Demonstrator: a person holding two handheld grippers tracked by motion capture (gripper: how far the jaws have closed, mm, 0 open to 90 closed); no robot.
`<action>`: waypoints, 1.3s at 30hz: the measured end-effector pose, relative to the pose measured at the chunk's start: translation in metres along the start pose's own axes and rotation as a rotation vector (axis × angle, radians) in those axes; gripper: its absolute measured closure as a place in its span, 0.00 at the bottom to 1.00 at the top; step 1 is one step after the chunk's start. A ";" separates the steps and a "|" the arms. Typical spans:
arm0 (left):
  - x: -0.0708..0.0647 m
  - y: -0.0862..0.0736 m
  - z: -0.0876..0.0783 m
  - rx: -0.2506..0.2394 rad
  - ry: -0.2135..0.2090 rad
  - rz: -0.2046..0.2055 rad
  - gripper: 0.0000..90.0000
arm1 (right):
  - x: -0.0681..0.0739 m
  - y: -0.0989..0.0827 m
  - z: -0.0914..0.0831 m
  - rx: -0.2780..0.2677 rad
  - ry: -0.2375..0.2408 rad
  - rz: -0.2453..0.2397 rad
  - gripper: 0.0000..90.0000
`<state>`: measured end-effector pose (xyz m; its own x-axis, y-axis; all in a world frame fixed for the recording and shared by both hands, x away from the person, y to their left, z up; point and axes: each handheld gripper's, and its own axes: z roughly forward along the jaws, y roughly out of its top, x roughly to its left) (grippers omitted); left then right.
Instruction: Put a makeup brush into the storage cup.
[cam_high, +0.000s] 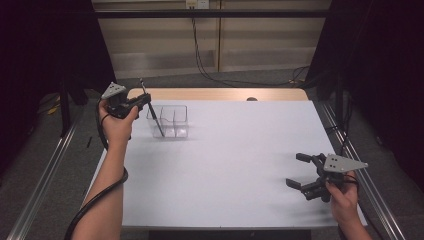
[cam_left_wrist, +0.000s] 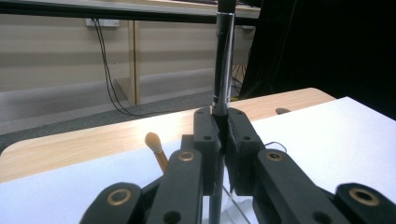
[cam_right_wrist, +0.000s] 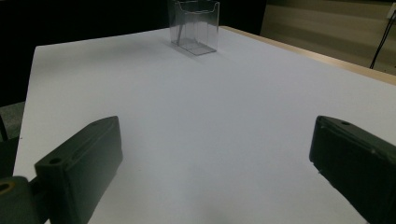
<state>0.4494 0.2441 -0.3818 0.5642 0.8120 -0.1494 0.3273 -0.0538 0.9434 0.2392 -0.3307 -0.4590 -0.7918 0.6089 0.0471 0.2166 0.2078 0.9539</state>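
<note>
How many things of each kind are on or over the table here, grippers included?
Clear plastic organiser box: 1
Dark, silver-banded brush, clamped in the left gripper, lower end in the box: 1
Brush with a tan tip: 1
Grippers, counting the right gripper with jaws apart: 2
Total: 5

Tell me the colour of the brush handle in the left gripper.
Black, with a silver metal band; the left gripper view shows the brush best.

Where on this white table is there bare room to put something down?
The wide white table top lies bare between the clear plastic two-compartment box and the open right gripper. It is crowded only around the box, where the left gripper holds a thin dark pen.
</note>
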 end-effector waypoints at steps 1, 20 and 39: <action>0.000 0.000 0.000 0.003 0.000 0.001 0.93 | 0.000 0.000 0.000 0.000 0.000 -0.001 0.02; 0.001 -0.009 0.001 0.016 0.003 -0.001 0.93 | 0.000 0.000 0.000 0.002 0.000 -0.002 0.02; -0.001 -0.020 0.004 0.036 -0.004 -0.010 0.93 | 0.000 0.000 0.000 0.002 0.002 0.000 0.02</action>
<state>0.4455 0.2423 -0.4021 0.5637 0.8104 -0.1596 0.3597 -0.0669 0.9307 0.2391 -0.3305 -0.4595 -0.7930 0.6074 0.0475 0.2176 0.2095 0.9533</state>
